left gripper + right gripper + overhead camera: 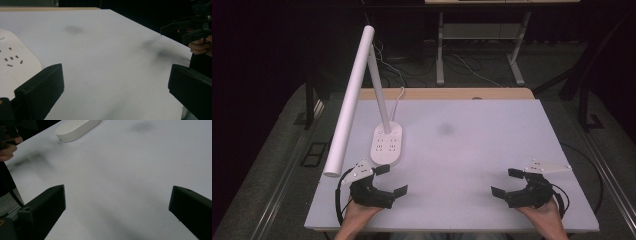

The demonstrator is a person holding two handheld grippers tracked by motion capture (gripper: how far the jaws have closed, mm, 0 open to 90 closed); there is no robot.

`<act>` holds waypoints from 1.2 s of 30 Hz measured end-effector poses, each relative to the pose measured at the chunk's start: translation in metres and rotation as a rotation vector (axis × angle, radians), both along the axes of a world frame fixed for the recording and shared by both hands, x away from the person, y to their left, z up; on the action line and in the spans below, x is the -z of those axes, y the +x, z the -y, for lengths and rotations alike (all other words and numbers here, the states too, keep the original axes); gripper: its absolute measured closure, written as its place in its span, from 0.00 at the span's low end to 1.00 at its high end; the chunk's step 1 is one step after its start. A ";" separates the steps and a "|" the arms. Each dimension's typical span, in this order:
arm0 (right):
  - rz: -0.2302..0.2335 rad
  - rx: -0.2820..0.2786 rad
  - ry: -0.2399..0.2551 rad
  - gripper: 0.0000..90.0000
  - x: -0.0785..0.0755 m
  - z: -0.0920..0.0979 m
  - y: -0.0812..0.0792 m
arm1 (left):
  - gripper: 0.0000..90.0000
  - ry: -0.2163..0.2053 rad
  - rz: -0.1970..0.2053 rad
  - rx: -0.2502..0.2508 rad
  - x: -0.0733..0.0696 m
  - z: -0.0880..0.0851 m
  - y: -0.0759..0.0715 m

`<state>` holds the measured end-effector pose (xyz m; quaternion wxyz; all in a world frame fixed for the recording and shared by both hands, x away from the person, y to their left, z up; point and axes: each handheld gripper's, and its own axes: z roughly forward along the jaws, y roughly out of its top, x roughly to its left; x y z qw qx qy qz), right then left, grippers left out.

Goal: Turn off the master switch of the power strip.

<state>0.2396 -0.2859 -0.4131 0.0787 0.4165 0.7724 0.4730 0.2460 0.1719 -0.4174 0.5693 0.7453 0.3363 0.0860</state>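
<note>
A white desk lamp [362, 95] stands at the left-rear part of the white bench [472, 150], its oval base [387, 144] carrying rows of socket slots on its top face. A slim stem rises from the back of the base to a long tube head that slants down toward the bench's near-left edge. A white cord [399, 97] leaves the base toward the rear edge.

The left gripper [393, 180] is held just in front of the base, jaws wide apart and holding nothing, one jaw tip close beside the base's near end. The right gripper [505, 182] sits well apart from it at the near-right, jaws likewise spread and empty. A faint grey smudge [445, 129] marks the bench's middle.

The left gripper view brings the socket slots [11, 58] up close and shows the other gripper [190, 31] with fingers [200, 47] wrapped on it. The right gripper view shows the base [77, 128] from the side, low and rounded. The high view adds the dark floor, cables and another table's legs [482, 47] beyond.
</note>
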 end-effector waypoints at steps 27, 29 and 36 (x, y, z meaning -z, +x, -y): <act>-0.018 -0.007 -0.011 0.00 0.003 0.003 0.000 | 0.00 0.013 -0.019 0.003 -0.002 0.000 -0.001; -0.024 -0.002 -0.009 0.00 0.003 0.003 0.000 | 0.00 0.008 -0.020 0.000 -0.003 -0.001 -0.001; -0.020 -0.025 -0.020 0.00 0.004 0.002 0.002 | 0.00 0.006 -0.029 0.011 -0.005 -0.002 -0.001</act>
